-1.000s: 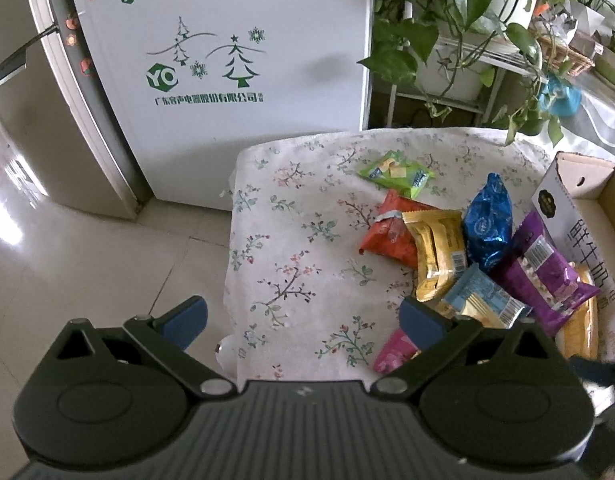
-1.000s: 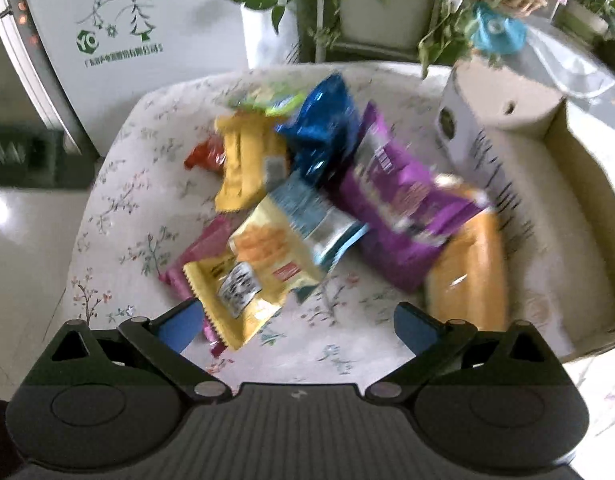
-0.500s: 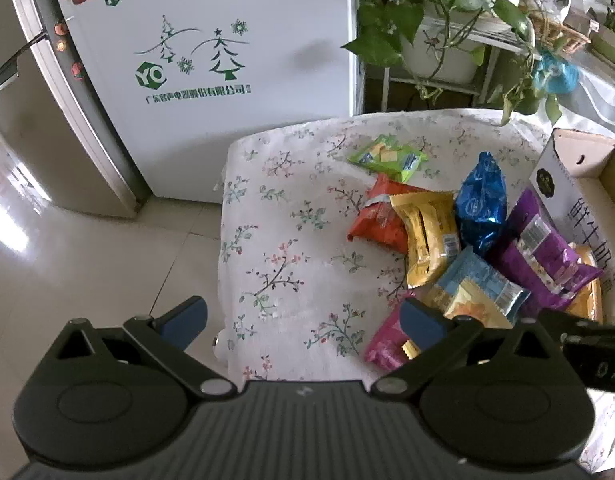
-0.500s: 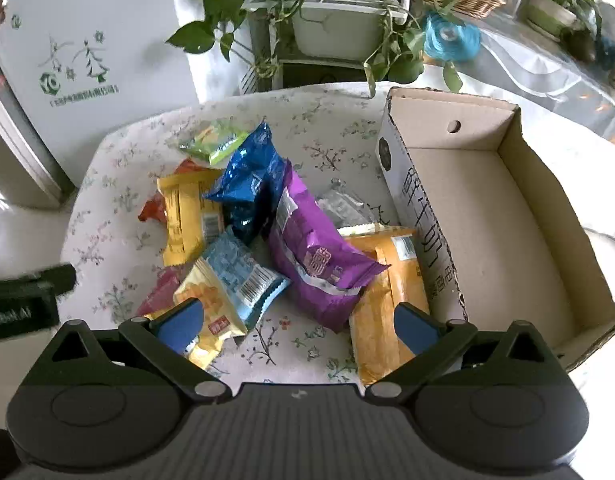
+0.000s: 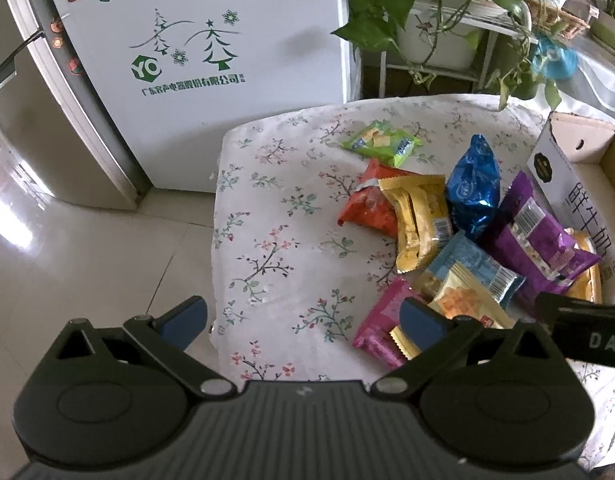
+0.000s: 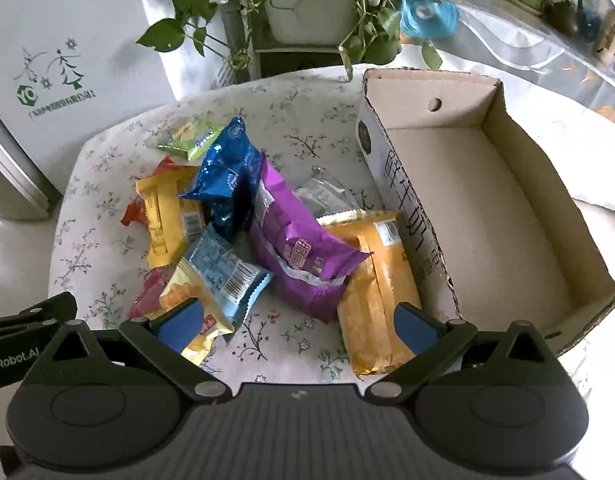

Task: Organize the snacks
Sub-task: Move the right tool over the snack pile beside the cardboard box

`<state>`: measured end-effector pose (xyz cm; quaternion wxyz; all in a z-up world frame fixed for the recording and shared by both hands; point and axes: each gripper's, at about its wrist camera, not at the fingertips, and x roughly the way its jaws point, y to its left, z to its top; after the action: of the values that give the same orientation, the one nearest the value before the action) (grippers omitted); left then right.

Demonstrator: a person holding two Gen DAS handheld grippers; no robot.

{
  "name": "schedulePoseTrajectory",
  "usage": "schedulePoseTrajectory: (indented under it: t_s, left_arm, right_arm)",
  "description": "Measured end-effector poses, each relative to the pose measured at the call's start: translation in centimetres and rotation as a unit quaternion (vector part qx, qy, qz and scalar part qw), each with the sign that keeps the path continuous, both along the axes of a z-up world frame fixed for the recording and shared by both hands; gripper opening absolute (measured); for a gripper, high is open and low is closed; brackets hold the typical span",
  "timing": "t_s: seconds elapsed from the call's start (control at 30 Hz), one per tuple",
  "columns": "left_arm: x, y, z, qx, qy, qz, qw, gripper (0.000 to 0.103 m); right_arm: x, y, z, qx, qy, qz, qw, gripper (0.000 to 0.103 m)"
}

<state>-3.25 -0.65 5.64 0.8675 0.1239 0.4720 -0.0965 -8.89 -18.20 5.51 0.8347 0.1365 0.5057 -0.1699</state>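
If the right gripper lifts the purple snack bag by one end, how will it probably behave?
The purple snack bag looks puffy and crinkled, so it is probably light and will sag. Its glossy film may slip between the fingers. It rests on the orange packet and blue bag, so lifting may shift them.

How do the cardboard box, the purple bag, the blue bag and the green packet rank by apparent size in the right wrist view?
1. cardboard box, clearly largest
2. purple bag
3. blue bag, though it lies farther away, so this is unsure
4. green packet, smallest and farthest
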Motion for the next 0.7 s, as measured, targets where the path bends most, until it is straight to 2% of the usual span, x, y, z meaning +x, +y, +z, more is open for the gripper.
schedulePoseTrajectory:
  t_s: [0.5,0.7]
  left_arm:
    - [-0.6,-1.6,-0.4,0.023,-0.007,-0.003,0.9997,0.101]
    - [-0.7,-1.7,-0.5,0.019,-0.003,-0.001,0.9998,0.101]
  right_arm:
    - [0.0,-0.1,-0.4,-0.015,0.018,-0.013,1.000,0.103]
    - [0.0,-0.1,-0.3,-0.027,0.021,-0.015,0.999,0.103]
